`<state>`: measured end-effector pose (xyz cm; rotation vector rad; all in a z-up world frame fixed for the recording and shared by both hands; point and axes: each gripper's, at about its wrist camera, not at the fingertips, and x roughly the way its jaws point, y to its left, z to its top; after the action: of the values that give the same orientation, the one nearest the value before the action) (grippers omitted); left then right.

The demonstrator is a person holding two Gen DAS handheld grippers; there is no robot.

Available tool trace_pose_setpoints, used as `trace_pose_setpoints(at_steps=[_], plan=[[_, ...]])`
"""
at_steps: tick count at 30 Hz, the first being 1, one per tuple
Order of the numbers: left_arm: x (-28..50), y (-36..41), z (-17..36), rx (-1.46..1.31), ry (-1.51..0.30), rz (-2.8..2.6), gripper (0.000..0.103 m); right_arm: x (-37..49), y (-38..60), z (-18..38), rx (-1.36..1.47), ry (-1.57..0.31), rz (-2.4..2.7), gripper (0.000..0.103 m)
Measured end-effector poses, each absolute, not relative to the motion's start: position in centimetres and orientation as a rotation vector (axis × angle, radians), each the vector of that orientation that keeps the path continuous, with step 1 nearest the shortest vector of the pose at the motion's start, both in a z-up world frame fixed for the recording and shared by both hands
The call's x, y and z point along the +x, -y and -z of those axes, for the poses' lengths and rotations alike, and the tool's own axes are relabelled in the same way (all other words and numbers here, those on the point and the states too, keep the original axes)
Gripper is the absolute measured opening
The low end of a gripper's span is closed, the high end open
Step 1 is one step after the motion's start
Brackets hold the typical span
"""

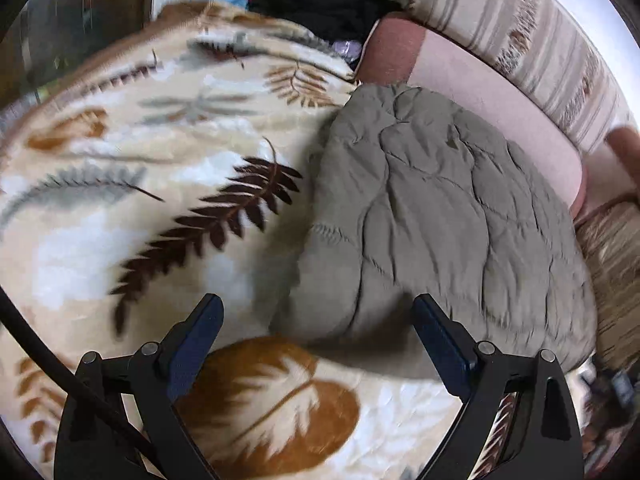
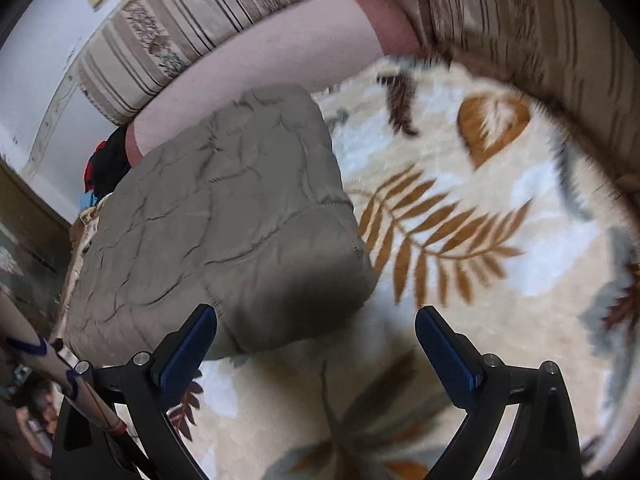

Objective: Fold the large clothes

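A grey-green quilted garment (image 1: 432, 216) lies folded into a thick rectangle on a cream blanket with a fern-leaf print (image 1: 132, 184). My left gripper (image 1: 316, 320) is open and empty, hovering just above the garment's near corner. In the right wrist view the same folded garment (image 2: 216, 216) lies left of centre on the blanket (image 2: 480, 280). My right gripper (image 2: 316, 332) is open and empty, just off the garment's near right corner.
A pink bolster (image 1: 492, 92) and striped sofa cushions (image 1: 532, 36) run behind the garment. A pile of black, red and blue clothes (image 1: 320, 0) lies at the far end. A striped cushion (image 2: 540, 40) borders the blanket on the right.
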<state>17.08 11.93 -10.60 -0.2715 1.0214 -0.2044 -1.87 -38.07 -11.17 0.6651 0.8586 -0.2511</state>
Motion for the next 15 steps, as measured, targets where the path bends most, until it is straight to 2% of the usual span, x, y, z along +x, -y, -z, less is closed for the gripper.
trace_pose_setpoints(at_steps=[5,8,9,11,14,15], plan=[[19.7,-11.0,12.9,-0.421,-1.102,0.304,0.095,0.9,39.2,14.9,0.854,-0.899,0.099,0.101],[19.9,-9.2,12.7,-0.355,-1.103,0.287,0.096,1.8,39.0,15.2,0.899,-0.877,0.069,0.098],[19.8,-8.7,12.5,-0.334,-1.102,0.290,0.093,2.0,39.0,15.2,0.913,-0.870,0.071,0.094],[19.3,-7.9,11.8,-0.302,-1.094,0.296,0.084,2.1,39.2,14.9,0.948,-0.858,0.057,0.065],[18.3,-7.1,10.7,-0.242,-1.077,0.310,0.075,1.4,39.6,14.0,0.973,-0.828,0.031,0.044],[17.8,-7.0,10.3,-0.230,-1.075,0.316,0.073,0.9,39.6,13.5,0.977,-0.813,0.019,0.043]])
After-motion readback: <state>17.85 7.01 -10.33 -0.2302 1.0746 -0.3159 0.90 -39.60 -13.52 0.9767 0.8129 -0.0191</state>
